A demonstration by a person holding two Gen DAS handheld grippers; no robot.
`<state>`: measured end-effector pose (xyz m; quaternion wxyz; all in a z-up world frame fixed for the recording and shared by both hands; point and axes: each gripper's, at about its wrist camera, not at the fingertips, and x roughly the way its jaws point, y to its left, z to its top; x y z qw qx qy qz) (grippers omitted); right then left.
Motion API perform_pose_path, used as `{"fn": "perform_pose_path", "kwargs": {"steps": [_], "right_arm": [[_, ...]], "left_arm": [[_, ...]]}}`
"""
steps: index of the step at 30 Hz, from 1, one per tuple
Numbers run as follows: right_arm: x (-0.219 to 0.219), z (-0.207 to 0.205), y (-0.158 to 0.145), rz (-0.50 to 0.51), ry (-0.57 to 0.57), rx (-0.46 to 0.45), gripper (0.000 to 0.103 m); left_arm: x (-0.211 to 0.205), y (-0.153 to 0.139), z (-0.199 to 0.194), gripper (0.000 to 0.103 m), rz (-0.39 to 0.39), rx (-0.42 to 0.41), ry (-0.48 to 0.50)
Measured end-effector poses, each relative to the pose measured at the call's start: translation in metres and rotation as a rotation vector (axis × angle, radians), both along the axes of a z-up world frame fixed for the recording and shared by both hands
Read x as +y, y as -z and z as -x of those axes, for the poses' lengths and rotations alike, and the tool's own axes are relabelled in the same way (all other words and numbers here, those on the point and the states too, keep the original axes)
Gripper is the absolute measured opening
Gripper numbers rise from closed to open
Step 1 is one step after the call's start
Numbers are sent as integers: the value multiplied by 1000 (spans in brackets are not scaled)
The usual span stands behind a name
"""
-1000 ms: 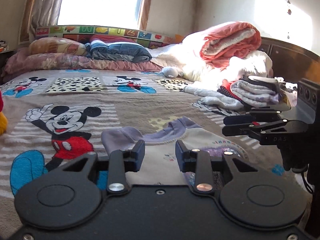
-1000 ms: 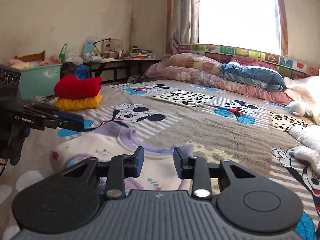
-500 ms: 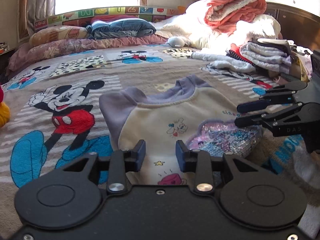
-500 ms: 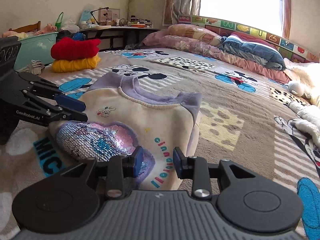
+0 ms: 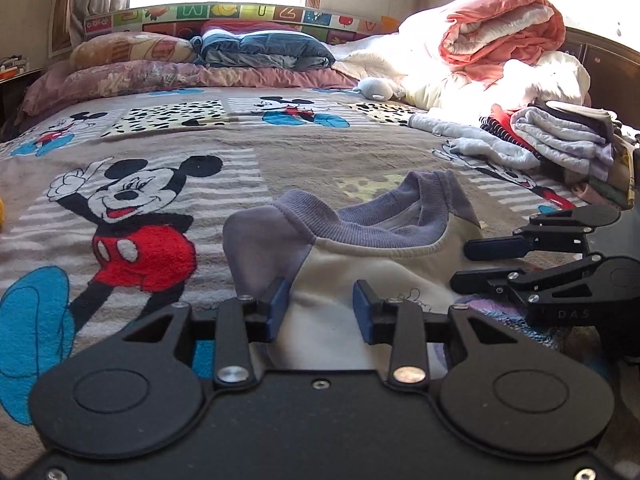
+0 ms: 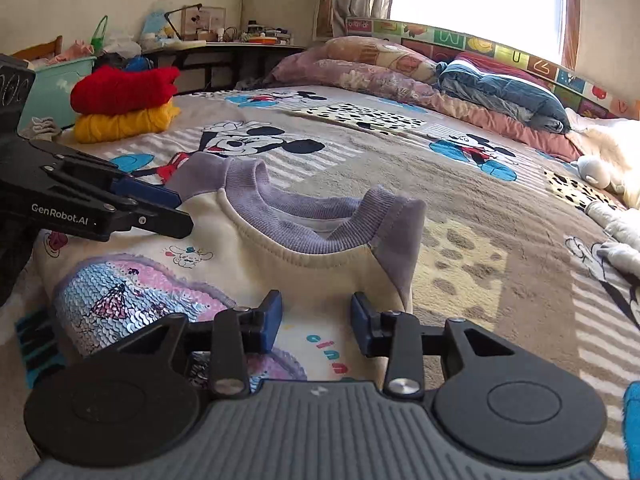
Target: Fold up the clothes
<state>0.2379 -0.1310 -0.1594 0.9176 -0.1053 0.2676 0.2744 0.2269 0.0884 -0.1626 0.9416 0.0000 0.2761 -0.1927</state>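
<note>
Now both grippers are seen lowered close over the cream child's sweatshirt with lilac ribbed collar and lilac shoulders (image 6: 304, 268), which lies front-up on the Mickey Mouse fleece blanket (image 5: 132, 216); a second ago they were held higher and farther back, with the garment small beyond the fingertips.

Nearest the sweatshirt's hem side, the left gripper (image 5: 316, 308) is held over the cream chest panel by the lilac shoulder. Its blue pads are apart and opening, cloth seen between them but not pinched. The right gripper (image 6: 316, 320) is held likewise over the chest by the printed lettering, jaws apart and opening, nothing clamped.

Just left of the right gripper's fingers, a sequinned heart patch (image 6: 132, 300) is noted on the garment's front. Both sleeves appear already tucked behind the body, though this is judged, not confirmed.

Reading: the approach has closed, and a two-point grasp on the garment seems about to be set up for a further fold. No grip is made yet.

Beyond the collar, bare blanket. To the left of the sweatshirt, a folded red-and-yellow knit stack (image 6: 124, 104) is noted; to its right, a pile of grey and white clothes (image 5: 560, 136). Farthest beyond it, pillows and a rolled coral quilt (image 5: 500, 28).
</note>
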Motion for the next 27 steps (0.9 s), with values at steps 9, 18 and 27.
{"fn": "perform_pose_path", "kwargs": {"steps": [9, 18, 27], "right_arm": [[17, -9, -24, 112, -85, -134, 40], [-30, -75, 11, -226, -30, 131, 51], [-37, -48, -1, -213, 35, 86, 56]], "left_arm": [[14, -28, -11, 36, -9, -148, -22], [10, 3, -37, 38, -54, 3, -11], [28, -16, -16, 41, 68, -24, -118]]}}
